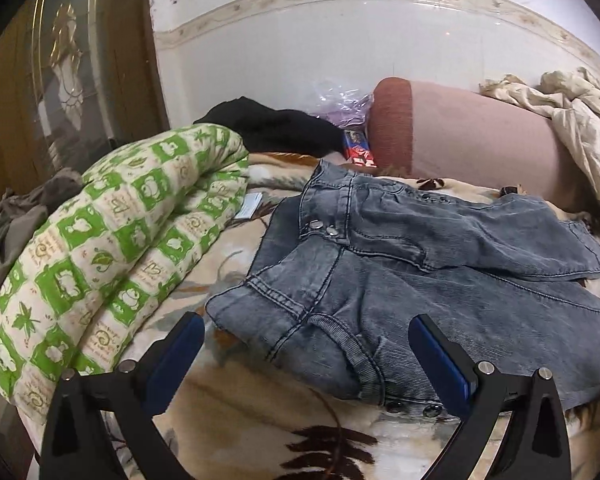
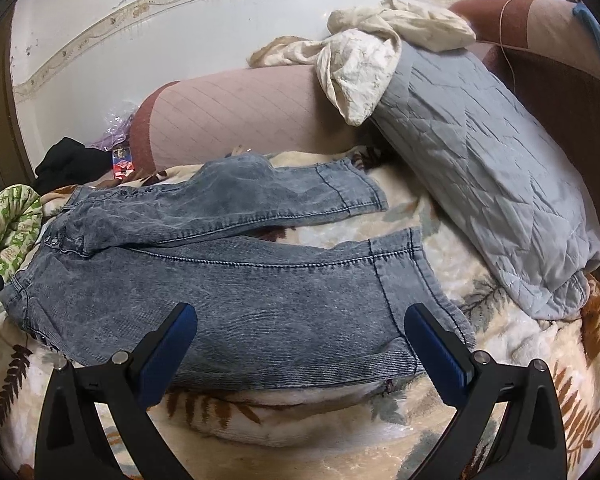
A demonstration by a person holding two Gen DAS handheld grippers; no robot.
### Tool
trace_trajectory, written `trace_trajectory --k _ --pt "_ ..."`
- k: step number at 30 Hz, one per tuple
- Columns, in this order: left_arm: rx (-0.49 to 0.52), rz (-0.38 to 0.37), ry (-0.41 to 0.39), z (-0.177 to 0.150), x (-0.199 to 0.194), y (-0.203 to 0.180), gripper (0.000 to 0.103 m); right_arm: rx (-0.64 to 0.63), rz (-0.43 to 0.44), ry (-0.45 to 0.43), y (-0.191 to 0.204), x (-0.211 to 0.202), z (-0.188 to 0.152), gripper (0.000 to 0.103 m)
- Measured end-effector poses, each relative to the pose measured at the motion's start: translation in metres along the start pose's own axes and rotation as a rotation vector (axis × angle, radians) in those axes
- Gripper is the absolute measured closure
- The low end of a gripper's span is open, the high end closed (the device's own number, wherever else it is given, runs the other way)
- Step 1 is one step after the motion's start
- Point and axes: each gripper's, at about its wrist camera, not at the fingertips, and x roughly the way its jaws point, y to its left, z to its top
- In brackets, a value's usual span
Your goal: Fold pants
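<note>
1. A pair of faded grey-blue denim pants (image 2: 228,280) lies spread flat on a bed covered by a cream fleece blanket with brown leaf prints (image 2: 500,360), waistband toward the left of the right wrist view, both legs stretched to the right and slightly apart.
2. The left gripper (image 1: 306,334) hovers at the waistband end of the pants (image 1: 380,264), its blue-padded fingers (image 1: 440,354) spread wide and holding nothing; the right-hand finger sits over the denim near the snap buttons.
3. The right gripper (image 2: 300,326) hangs over the hem of the nearer leg, its fingers (image 2: 168,354) likewise spread wide and empty.
4. A rolled green-and-white patterned quilt (image 1: 112,240) lies just beside the waistband, with a black garment (image 1: 276,128) behind it.
5. A pink bolster with a rust-red end (image 2: 240,112) runs along the white tiled wall (image 1: 300,48) beyond the pants.
6. A pale blue quilted pillow (image 2: 492,168) rests near the leg hems, a crumpled cream cloth (image 2: 364,68) draped on its upper end.
</note>
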Motion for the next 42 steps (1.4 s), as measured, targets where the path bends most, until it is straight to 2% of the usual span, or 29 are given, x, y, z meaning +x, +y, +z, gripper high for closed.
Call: trace_trajectory --k 8,12,16,19,21,24,27,31,33,37,39,41,42 --pt "0.085 0.014 -0.022 -0.004 -0.002 -0.02 0.0 0.022 -0.001 -0.002 -0.006 -0.002 0.003 0.0" --pt "0.088 0.01 -0.012 -0.001 -0.003 -0.017 0.0 0.024 0.01 0.011 -0.013 -0.002 0.011 0.0" --pt "0.106 0.009 -0.031 0.029 0.003 -0.007 0.0 0.012 0.087 0.038 -0.03 0.008 0.042 0.0" --pt "0.153 0.058 -0.063 0.071 0.022 0.003 0.0 0.011 0.131 0.099 -0.046 0.037 0.081 0.0" --pt "0.168 0.077 -0.048 0.099 0.041 0.009 0.0 0.001 0.128 0.12 -0.053 0.063 0.11 0.0" --pt "0.201 0.069 -0.002 0.138 0.083 0.013 0.0 0.002 0.106 0.129 -0.058 0.102 0.149 0.0" --pt "0.208 0.059 0.05 0.158 0.12 0.014 0.0 0.049 0.094 0.133 -0.062 0.148 0.18 0.0" --pt "0.202 0.029 0.134 0.179 0.172 0.019 0.004 0.121 0.08 0.189 -0.066 0.215 0.199 0.001" --pt "0.2 0.021 0.163 0.18 0.189 0.019 0.006 0.125 0.06 0.2 -0.065 0.239 0.203 0.008" --pt "0.197 -0.005 0.185 0.187 0.216 0.016 0.006 0.07 -0.015 0.242 -0.064 0.274 0.206 0.015" --pt "0.201 -0.01 0.198 0.191 0.229 0.013 0.006 0.062 -0.015 0.269 -0.068 0.289 0.205 0.026" --pt "0.199 -0.015 0.228 0.193 0.242 0.01 0.007 0.07 -0.029 0.291 -0.07 0.298 0.204 0.026" --pt "0.199 -0.016 0.24 0.194 0.247 0.009 0.012 0.063 -0.048 0.299 -0.071 0.303 0.204 0.027"
